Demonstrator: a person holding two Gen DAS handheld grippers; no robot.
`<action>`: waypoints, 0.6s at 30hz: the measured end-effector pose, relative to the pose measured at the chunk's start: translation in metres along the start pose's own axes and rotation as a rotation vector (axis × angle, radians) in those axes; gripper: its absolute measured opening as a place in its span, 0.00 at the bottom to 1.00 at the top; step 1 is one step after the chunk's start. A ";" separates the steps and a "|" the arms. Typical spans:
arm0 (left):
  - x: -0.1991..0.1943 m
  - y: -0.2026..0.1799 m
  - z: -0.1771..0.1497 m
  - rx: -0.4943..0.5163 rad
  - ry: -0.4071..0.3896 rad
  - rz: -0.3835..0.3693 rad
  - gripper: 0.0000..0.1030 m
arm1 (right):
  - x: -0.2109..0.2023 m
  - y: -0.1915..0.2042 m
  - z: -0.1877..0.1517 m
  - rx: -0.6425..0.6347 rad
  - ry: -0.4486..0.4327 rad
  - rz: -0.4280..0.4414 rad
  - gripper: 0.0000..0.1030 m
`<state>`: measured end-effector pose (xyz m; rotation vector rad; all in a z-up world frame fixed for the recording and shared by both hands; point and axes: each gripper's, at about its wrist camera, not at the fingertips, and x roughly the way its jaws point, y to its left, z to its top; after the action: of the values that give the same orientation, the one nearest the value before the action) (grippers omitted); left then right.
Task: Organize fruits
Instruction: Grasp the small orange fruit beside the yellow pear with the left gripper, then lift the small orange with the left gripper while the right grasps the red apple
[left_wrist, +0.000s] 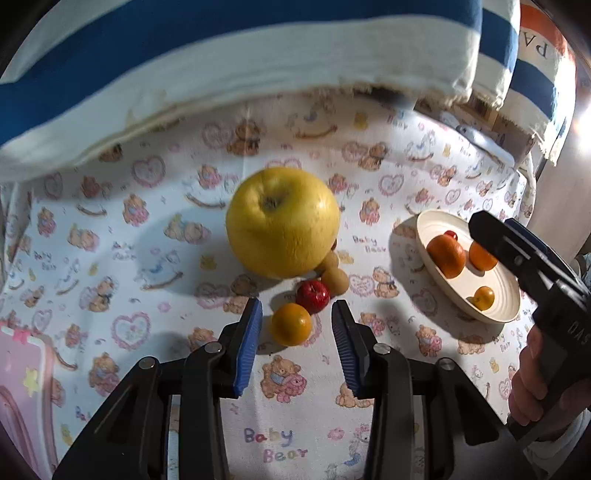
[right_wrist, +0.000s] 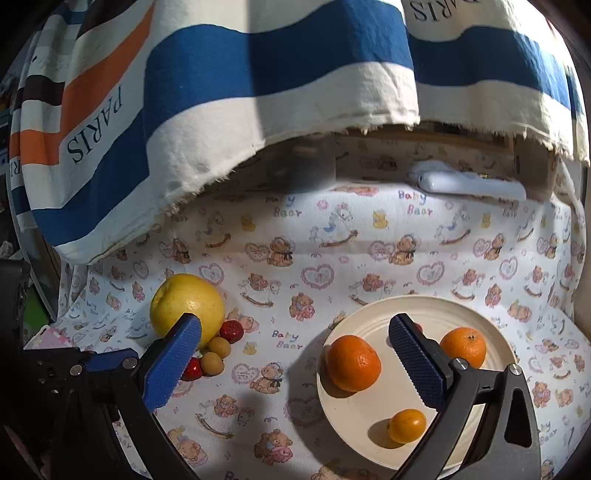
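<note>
My left gripper (left_wrist: 296, 314) stands open low over the bear-print cloth. A small orange-yellow fruit (left_wrist: 291, 324) lies between its blue pads (left_wrist: 251, 343) with a gap on each side. Just beyond are a red fruit (left_wrist: 313, 295), tan round fruits (left_wrist: 334, 280) and a big yellow apple (left_wrist: 282, 221) (right_wrist: 186, 304). My right gripper (right_wrist: 295, 325) (left_wrist: 495, 229) hangs wide open and empty above the cream plate (right_wrist: 354, 413) (left_wrist: 498, 295). The plate holds two oranges (right_wrist: 352, 363) (right_wrist: 463, 347) and a small yellow-orange fruit (right_wrist: 406, 424).
A striped cloth printed PARIS (right_wrist: 221, 92) overhangs the back of the surface. A white plastic object (right_wrist: 469, 184) lies under it at the back right. A pink item (left_wrist: 22, 369) sits at the left edge. A hand (left_wrist: 535, 387) holds the right gripper.
</note>
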<state>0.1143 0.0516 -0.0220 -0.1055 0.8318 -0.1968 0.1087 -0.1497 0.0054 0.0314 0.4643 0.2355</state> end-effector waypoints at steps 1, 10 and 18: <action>0.003 0.001 0.000 -0.003 0.010 0.000 0.37 | 0.003 -0.002 -0.001 0.009 0.010 0.000 0.99; 0.013 -0.001 -0.003 0.014 0.039 0.010 0.31 | 0.007 -0.007 -0.003 0.040 0.028 0.001 0.99; 0.018 0.003 -0.002 0.010 0.042 0.019 0.23 | 0.007 -0.006 -0.003 0.038 0.033 0.000 0.99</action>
<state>0.1254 0.0503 -0.0368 -0.0843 0.8736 -0.1858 0.1144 -0.1544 -0.0009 0.0643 0.5013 0.2275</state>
